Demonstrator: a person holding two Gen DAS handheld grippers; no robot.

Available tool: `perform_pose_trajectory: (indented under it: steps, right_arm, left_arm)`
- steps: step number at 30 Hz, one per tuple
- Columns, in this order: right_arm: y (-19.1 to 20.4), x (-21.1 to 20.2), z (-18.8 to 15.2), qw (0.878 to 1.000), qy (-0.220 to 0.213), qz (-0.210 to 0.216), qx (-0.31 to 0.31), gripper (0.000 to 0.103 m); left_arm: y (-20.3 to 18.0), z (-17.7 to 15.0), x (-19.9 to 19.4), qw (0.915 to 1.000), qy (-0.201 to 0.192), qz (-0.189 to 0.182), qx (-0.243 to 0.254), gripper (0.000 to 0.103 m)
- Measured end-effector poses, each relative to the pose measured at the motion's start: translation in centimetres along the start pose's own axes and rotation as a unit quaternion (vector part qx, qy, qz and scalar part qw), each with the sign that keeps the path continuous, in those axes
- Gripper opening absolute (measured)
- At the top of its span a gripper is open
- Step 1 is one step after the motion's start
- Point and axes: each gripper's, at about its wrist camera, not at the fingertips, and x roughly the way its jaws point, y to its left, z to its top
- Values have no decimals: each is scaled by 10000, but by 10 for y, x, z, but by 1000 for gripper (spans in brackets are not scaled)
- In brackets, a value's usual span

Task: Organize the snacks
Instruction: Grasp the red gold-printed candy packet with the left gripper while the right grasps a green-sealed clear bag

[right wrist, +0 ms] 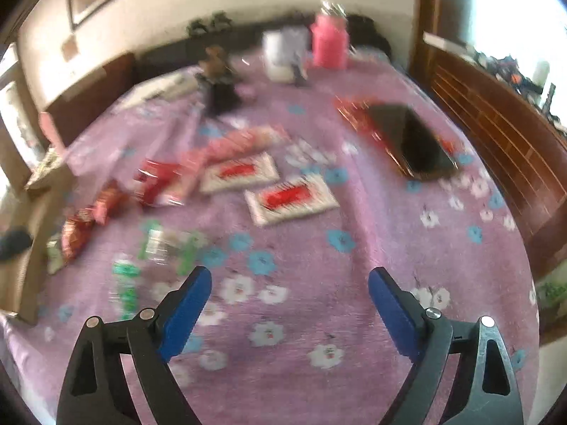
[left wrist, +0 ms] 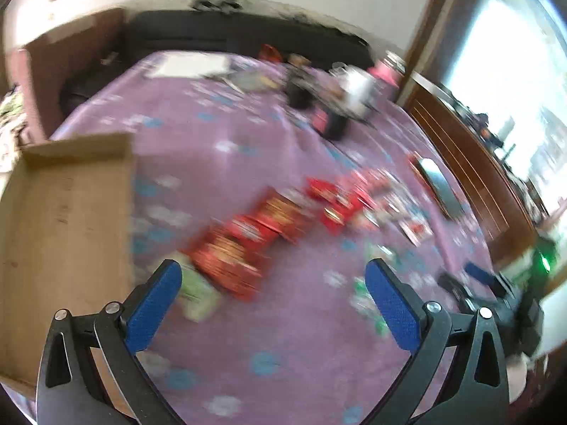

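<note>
Here, red snack packets [left wrist: 244,244] lie beyond the left gripper's [left wrist: 273,279] spread fingers.

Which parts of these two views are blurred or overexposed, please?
Left wrist: red snack packets smeared by motion, window blown out, left tool sharp. Right wrist: white-and-red packets blurred, window glaring, right tool crisp.

the snack packs [right wrist: 234,173] lie in the middle of the bench [right wrist: 372,248], more to the left. a box [left wrist: 63,233] sits at the left edge of the bench, beside the packs. a phone [right wrist: 414,141] lies on the right, on a flat pack. far back stand a jug [right wrist: 327,40] and a cup [right wrist: 283,55], side by side.
</note>
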Motion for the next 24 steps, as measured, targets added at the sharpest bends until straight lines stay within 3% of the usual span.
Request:
perform_pose_trajectory:
  steps: [2,4,6,8,11,14,17,19,21,24]
  right_arm:
    - [16,-2,-2,9992,21,364,-137,91]
    - [39,2,-3,9969,131,697,-349,83]
    - [58,10,-7,9946,276,820,-572,65]
    - [78,20,-9,9924,408,871,-766,61]
    - [96,32,-13,9905,484,867,-946,60]
    - [104,39,-18,9889,579,884,-1041,46]
    - [106,40,-20,9881,536,881,-1146,43]
    - [106,39,-23,9875,484,831,-1250,37]
    - [104,38,-24,9873,453,833,-1273,20]
    - [98,37,-23,9876,466,979,-1132,20]
  left_arm:
    - [22,7,2,9997,61,141,-171,103]
    - [36,10,7,9993,195,74,-311,103]
    - [42,13,17,9985,356,-59,-409,103]
    - [43,16,27,9980,477,-111,-390,100]
    - [40,21,44,9980,592,-65,-217,99]
    - [36,21,64,9965,830,97,13,99]
    - [27,14,73,9945,965,213,341,99]
    - [22,8,78,9926,1062,303,506,99]
    - [17,2,84,9902,1185,369,647,99]
    - [8,-8,93,9853,1363,504,893,99]
